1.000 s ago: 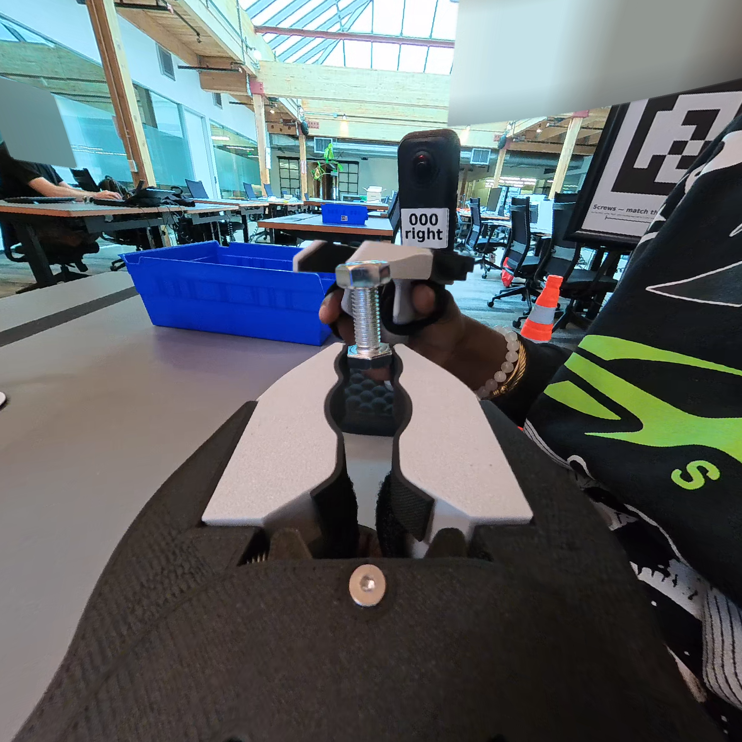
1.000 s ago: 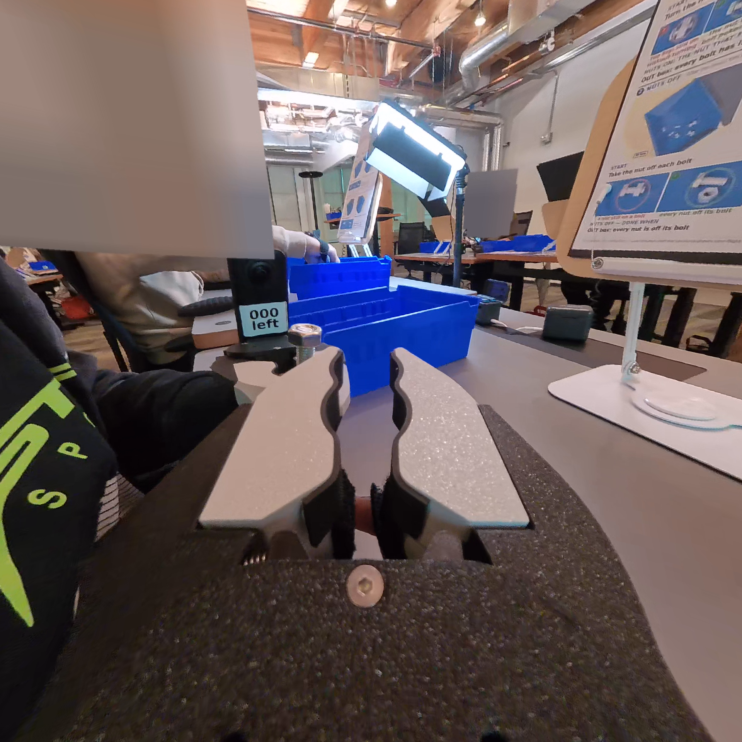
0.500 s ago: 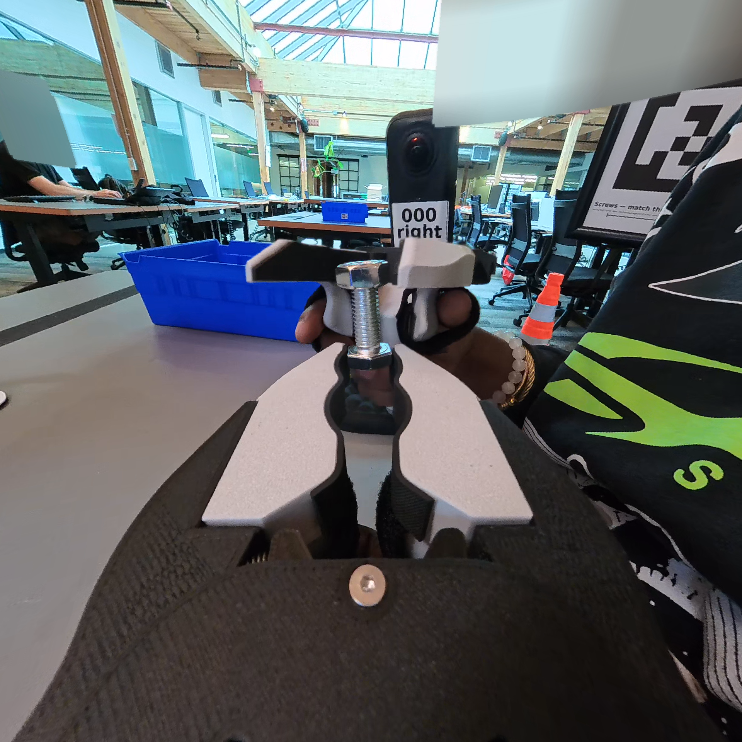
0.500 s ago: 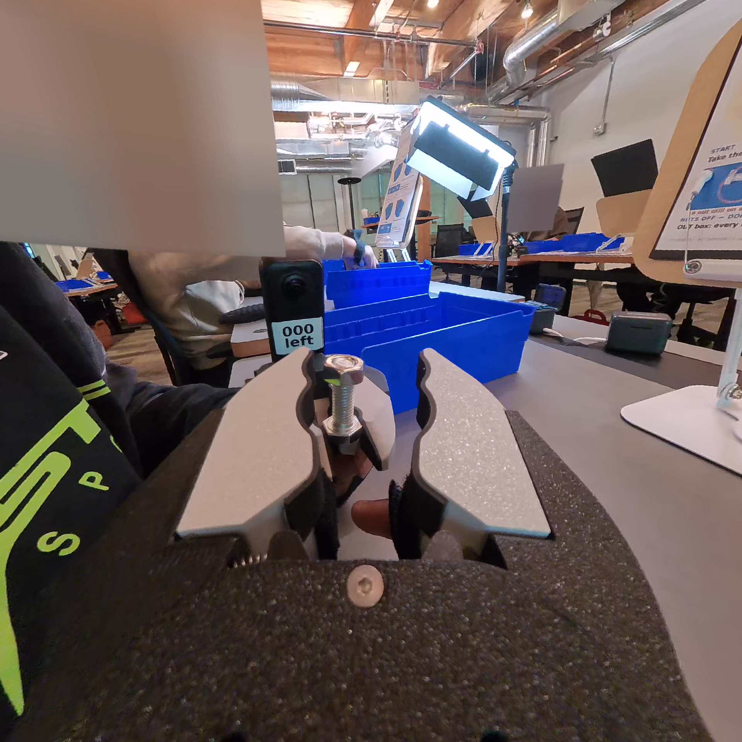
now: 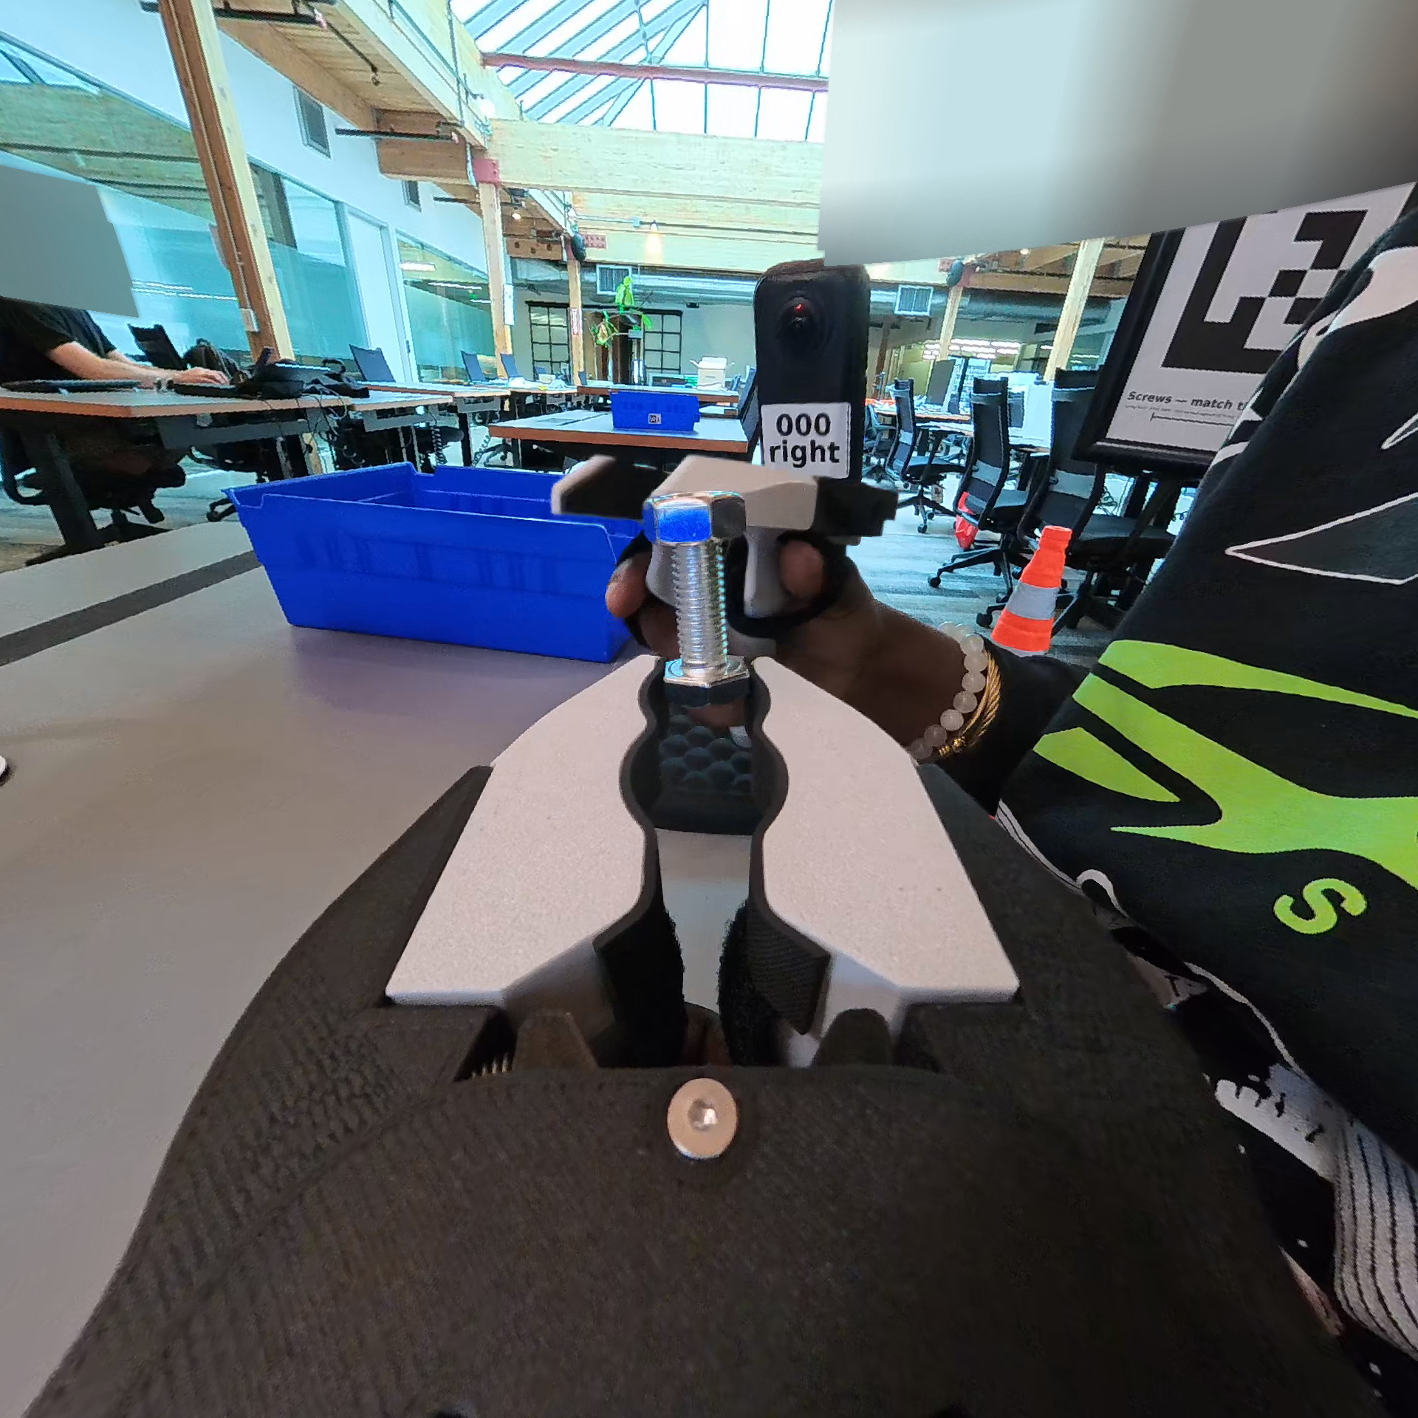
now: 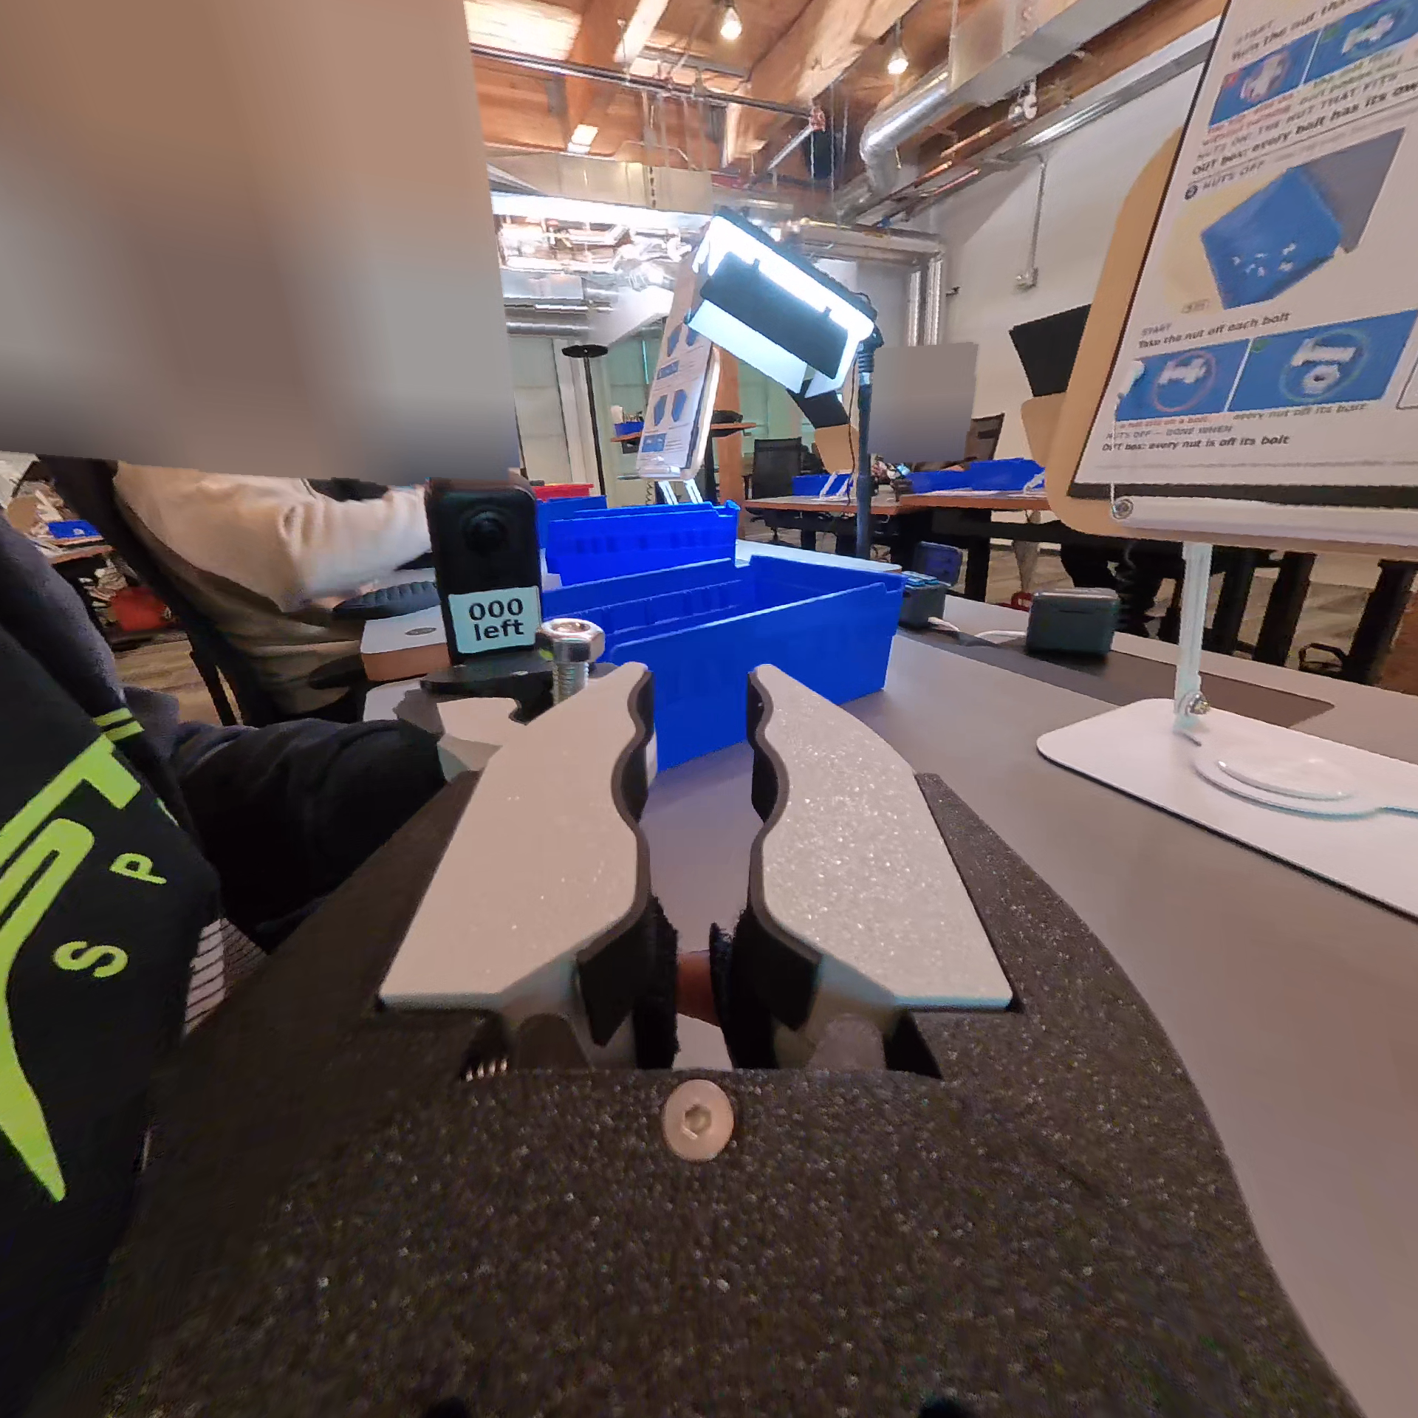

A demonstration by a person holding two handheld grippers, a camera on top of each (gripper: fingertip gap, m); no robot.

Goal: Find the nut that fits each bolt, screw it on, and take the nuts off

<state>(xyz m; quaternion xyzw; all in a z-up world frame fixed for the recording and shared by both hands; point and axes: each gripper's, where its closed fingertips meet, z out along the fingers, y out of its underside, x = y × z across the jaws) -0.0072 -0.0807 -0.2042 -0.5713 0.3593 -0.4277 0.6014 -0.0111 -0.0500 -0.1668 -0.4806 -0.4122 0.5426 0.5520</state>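
Left tool [image 5: 704, 683] clamping nut [image 5: 704, 674] on upright bolt [image 5: 697, 587], right tool [image 6: 700, 710] parted, empty

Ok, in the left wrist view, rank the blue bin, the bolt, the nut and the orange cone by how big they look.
1. Blue bin, largest by far.
2. Bolt and orange cone: they look alike in height; the bolt is far nearer the camera, so I won't rank them.
3. Nut, smallest, clamped in the left gripper.
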